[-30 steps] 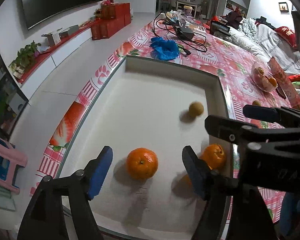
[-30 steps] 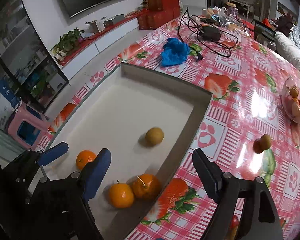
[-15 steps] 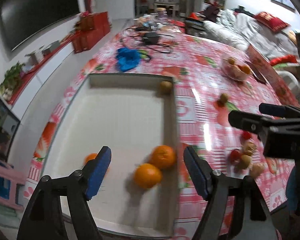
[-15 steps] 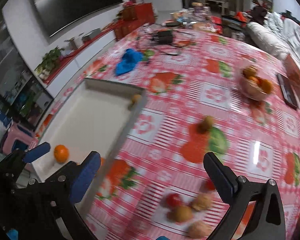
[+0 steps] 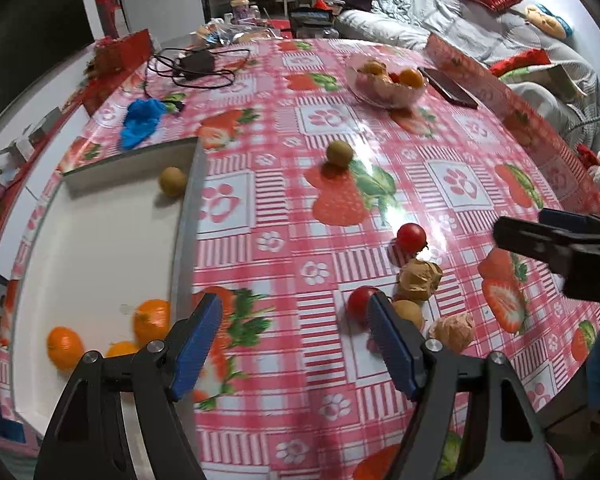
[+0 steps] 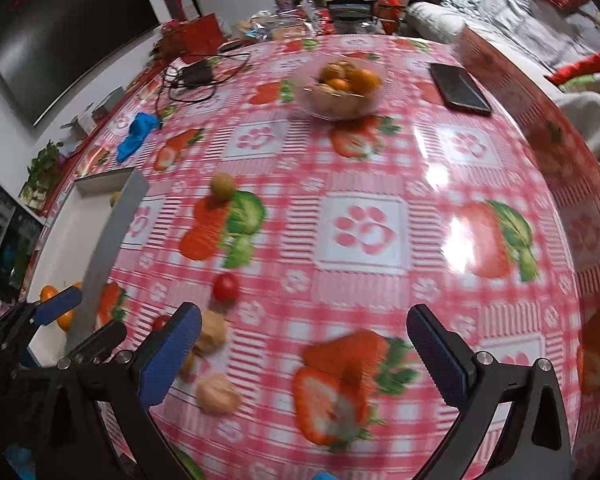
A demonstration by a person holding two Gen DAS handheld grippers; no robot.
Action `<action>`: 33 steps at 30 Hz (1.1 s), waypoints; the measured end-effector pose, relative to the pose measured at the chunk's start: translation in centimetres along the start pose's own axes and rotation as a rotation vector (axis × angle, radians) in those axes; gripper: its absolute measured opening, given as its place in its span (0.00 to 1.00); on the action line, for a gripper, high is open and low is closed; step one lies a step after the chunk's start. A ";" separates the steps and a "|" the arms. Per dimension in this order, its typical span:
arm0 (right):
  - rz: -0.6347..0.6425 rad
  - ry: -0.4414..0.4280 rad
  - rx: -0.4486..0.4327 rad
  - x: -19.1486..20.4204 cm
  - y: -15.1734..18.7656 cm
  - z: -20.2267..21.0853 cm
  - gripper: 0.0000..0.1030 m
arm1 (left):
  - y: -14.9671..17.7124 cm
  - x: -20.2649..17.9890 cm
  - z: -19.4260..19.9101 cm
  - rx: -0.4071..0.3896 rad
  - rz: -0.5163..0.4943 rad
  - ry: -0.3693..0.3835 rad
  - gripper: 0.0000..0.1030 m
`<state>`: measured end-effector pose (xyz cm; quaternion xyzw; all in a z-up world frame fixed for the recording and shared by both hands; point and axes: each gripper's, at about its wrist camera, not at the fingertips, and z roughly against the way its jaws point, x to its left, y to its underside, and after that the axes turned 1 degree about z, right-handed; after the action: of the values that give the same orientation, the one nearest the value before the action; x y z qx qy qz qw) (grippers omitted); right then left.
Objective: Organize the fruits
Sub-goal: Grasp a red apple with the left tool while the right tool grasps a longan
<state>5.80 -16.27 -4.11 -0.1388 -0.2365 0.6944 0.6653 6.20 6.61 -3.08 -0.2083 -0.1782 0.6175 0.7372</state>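
Now both grippers, left (image 5: 296, 336) and right (image 6: 304, 344), hang with jaws spread and empty above loose fruit beside the tray (image 5: 100, 248), likely choosing one.

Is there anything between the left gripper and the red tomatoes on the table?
No. The left gripper is open and empty over bare tablecloth; one tomato sits right at its fingertip, another tomato beyond. Brown fruits crowd beside them.

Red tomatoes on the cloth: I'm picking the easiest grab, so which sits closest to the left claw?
The red tomato right beside the left claw's right finger; the other tomato lies farther off.
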 end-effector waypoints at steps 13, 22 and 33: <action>0.237 -0.042 -0.027 1.3 7.8 0.3 1.00 | 0.1 -1.6 -2.1 0.029 -0.049 0.043 0.76; 0.312 -0.045 -0.049 3.7 8.2 -0.7 1.00 | -0.1 -1.9 -4.0 0.048 -0.029 0.009 0.75; 0.370 -0.030 -0.060 6.4 7.3 -2.6 0.53 | -0.4 -2.8 -3.6 0.044 -0.073 0.040 0.23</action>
<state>0.38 -9.57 -9.28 -0.1891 -0.2375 0.7996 0.5182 7.93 3.49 -5.97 -0.1977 -0.1571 0.5898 0.7671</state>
